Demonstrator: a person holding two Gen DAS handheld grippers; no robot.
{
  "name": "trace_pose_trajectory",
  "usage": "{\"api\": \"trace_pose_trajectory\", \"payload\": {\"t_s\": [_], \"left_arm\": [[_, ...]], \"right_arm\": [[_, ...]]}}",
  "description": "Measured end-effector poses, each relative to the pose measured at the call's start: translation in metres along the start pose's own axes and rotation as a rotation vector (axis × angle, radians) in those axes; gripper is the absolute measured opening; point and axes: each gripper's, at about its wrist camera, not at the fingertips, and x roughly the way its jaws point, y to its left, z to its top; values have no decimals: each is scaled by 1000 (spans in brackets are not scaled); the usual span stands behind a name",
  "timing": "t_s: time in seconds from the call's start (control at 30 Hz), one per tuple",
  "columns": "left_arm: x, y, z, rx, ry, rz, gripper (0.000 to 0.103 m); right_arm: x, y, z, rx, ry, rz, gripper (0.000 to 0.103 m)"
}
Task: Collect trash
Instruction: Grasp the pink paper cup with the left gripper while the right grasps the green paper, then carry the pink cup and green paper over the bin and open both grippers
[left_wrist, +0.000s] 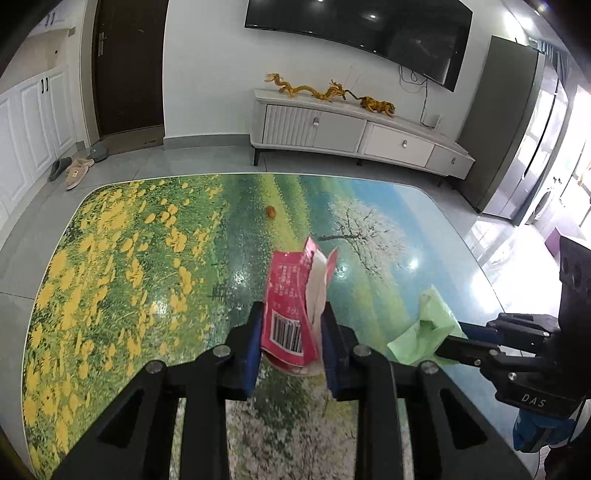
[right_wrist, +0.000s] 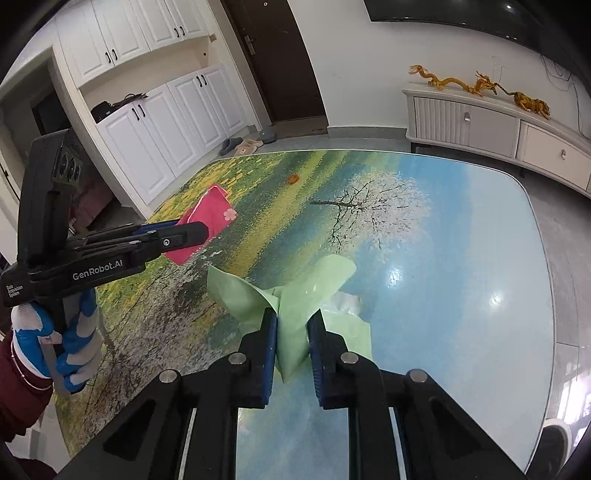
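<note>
My left gripper (left_wrist: 291, 314) is shut on a red snack wrapper (left_wrist: 291, 295) with a barcode, held upright above the table; the wrapper also shows in the right wrist view (right_wrist: 208, 221), with the left gripper (right_wrist: 201, 230) on it. My right gripper (right_wrist: 291, 319) is shut on a light green plastic bag (right_wrist: 295, 295), which spreads on the table. White crumpled paper (right_wrist: 347, 301) shows behind the bag. In the left wrist view the right gripper (left_wrist: 448, 341) pinches the green bag (left_wrist: 424, 328). A small orange scrap (left_wrist: 270, 211) lies mid-table, also in the right wrist view (right_wrist: 293, 178).
The glossy table (left_wrist: 110, 258) carries a landscape print; its far edge faces a white TV cabinet (left_wrist: 351, 129) with golden figurines (left_wrist: 332, 92). Slippers (left_wrist: 75, 170) lie on the floor by white cupboards (right_wrist: 155, 129) and a dark door (left_wrist: 129, 66).
</note>
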Motion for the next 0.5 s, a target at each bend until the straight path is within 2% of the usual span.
{"api": "trace_pose_trajectory", "payload": {"t_s": [0.13, 0.27, 0.37, 0.5], "left_arm": [[-33, -19, -6, 26, -18, -3, 26], [-56, -54, -8, 75, -26, -46, 26], [-63, -96, -11, 139, -21, -99, 26], [-55, -167, -14, 226, 14, -206, 27]], "right_arm": [[-42, 0, -14, 26, -63, -14, 16], [-97, -15, -38, 60, -122, -80, 16], [-134, -39, -57, 115, -150, -149, 16], [-185, -91, -98, 231, -165, -287, 16]]}}
